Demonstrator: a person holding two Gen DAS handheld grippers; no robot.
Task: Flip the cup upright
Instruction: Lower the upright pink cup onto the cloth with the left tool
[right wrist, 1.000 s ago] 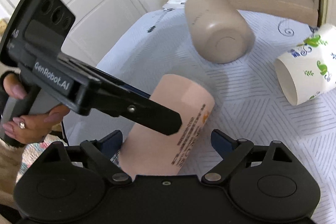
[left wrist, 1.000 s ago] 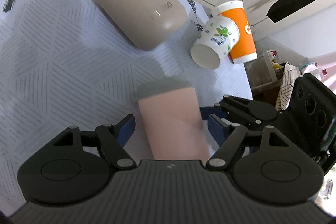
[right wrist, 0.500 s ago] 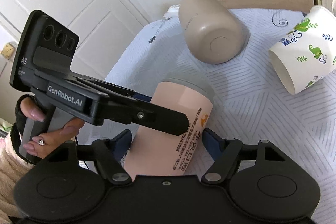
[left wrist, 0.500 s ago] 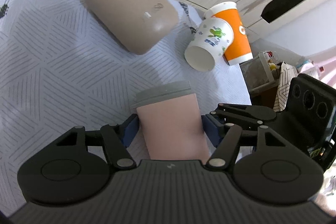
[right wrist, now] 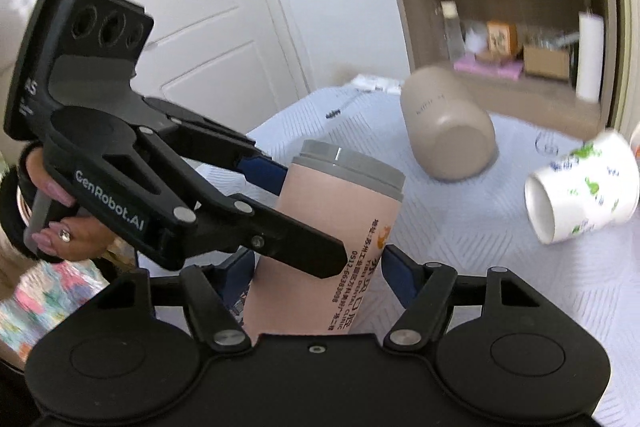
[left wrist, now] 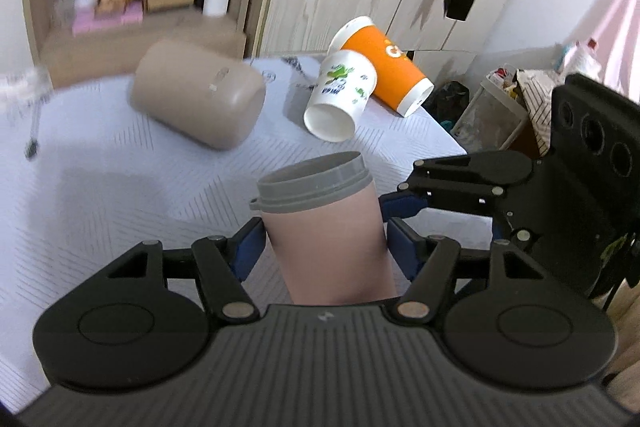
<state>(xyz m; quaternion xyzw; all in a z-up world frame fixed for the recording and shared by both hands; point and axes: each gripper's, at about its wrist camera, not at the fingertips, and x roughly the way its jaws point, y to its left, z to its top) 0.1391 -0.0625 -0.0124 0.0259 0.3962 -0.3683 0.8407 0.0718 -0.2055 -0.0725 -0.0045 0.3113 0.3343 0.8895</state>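
Observation:
A pink cup with a grey rim (left wrist: 324, 227) stands nearly upright, rim up, over the patterned white tabletop (left wrist: 120, 195). My left gripper (left wrist: 324, 247) is shut on its body, blue pads against both sides. My right gripper (right wrist: 316, 267) also holds the same cup (right wrist: 332, 235), pads on either side; printed text runs down the cup. The left gripper's body (right wrist: 120, 187) crosses the right wrist view, held by a hand. The cup's base is hidden behind the grippers.
A beige cup (left wrist: 200, 99) lies on its side at the back. A white printed paper cup (left wrist: 340, 99) and an orange paper cup (left wrist: 384, 75) lie tipped at the right rear. A wooden shelf (right wrist: 500, 7) stands behind the table. The table edge drops off on the right.
The pink cup has swung from lying tilted toward upright, with both grippers on it. Both cameras have pitched up, so the shelf and wall show.

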